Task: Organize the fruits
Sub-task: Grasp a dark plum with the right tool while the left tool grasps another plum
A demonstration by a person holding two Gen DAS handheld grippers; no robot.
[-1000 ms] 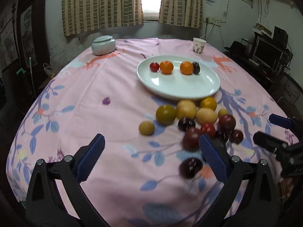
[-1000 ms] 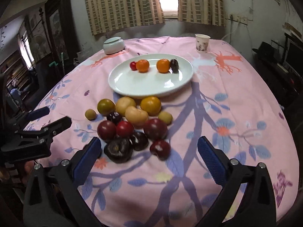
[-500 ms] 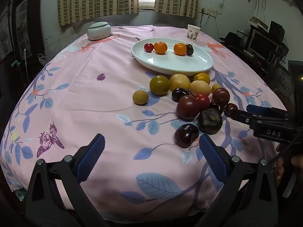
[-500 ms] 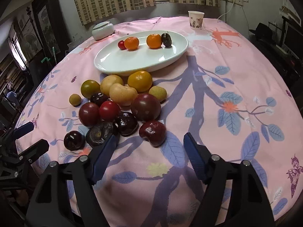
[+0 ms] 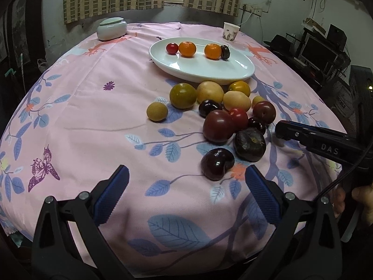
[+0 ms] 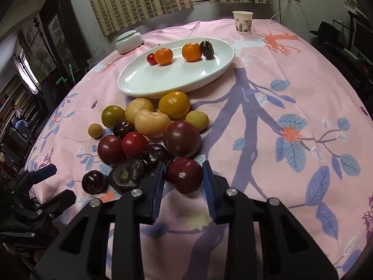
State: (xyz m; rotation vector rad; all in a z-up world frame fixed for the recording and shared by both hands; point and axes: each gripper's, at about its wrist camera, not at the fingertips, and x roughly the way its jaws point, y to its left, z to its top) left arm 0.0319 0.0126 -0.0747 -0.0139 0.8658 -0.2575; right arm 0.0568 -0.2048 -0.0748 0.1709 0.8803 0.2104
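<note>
A pile of several fruits lies on the pink cloth in front of a white oval plate point(image 6: 139, 81) point(image 5: 209, 72) that holds two oranges, a cherry tomato and a dark plum. My right gripper point(image 6: 184, 179) is shut on a dark red plum point(image 6: 184, 175) at the pile's near edge, blue pads touching both its sides. It shows from the side in the left wrist view point(image 5: 286, 129). My left gripper point(image 5: 186, 193) is open and empty, just short of a dark cherry-like fruit point(image 5: 216, 163); it also shows in the right wrist view point(image 6: 46, 182).
A white lidded bowl point(image 5: 112, 29) and a paper cup point(image 5: 230, 30) stand at the table's far side. The table drops off at its rounded near edge. Shelves and electronics crowd the room at the right.
My right gripper moved forward and down to the pile and closed around the dark red plum. My left gripper drifted slightly and stayed open.
</note>
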